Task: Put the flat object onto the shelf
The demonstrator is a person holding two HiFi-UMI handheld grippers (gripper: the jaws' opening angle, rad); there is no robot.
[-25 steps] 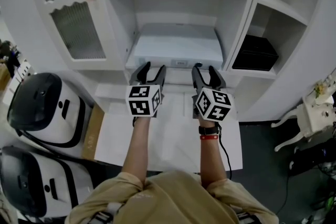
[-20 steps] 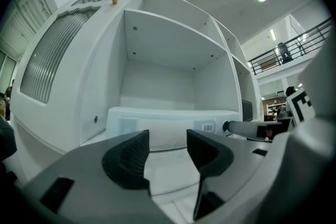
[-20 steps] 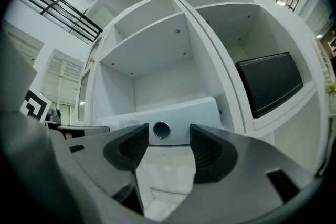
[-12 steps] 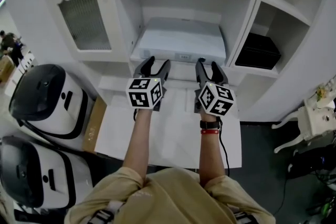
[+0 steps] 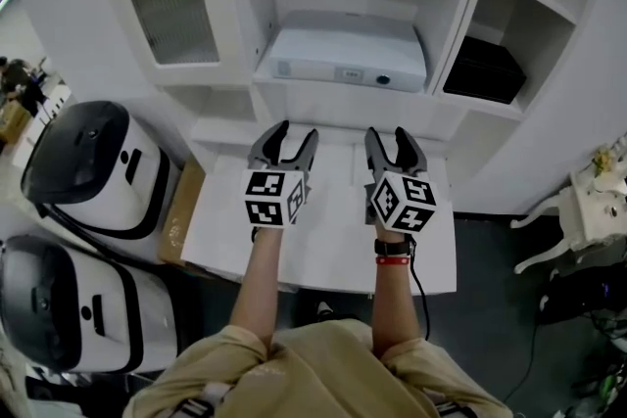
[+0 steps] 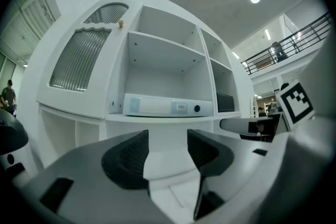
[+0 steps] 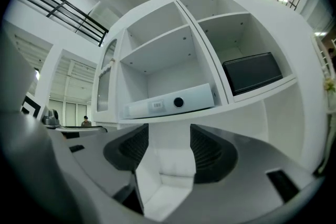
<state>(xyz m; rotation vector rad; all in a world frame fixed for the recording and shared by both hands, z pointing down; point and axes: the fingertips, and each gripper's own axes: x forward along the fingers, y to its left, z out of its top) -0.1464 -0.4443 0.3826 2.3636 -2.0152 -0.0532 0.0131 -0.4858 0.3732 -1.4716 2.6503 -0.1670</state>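
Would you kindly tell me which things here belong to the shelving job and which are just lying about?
Job: flat white object, lying on the shelf; left gripper and right gripper, both open and empty.
Lying about: black box in the right compartment; two black-and-white machines; cardboard box; white table.

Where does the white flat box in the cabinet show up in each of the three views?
Head view: white flat box at upper centre.
Left gripper view: white flat box at picture centre, lying level.
Right gripper view: white flat box at picture centre, tilted up to the right.
Shared landmark: the black box, just right of it in every view.
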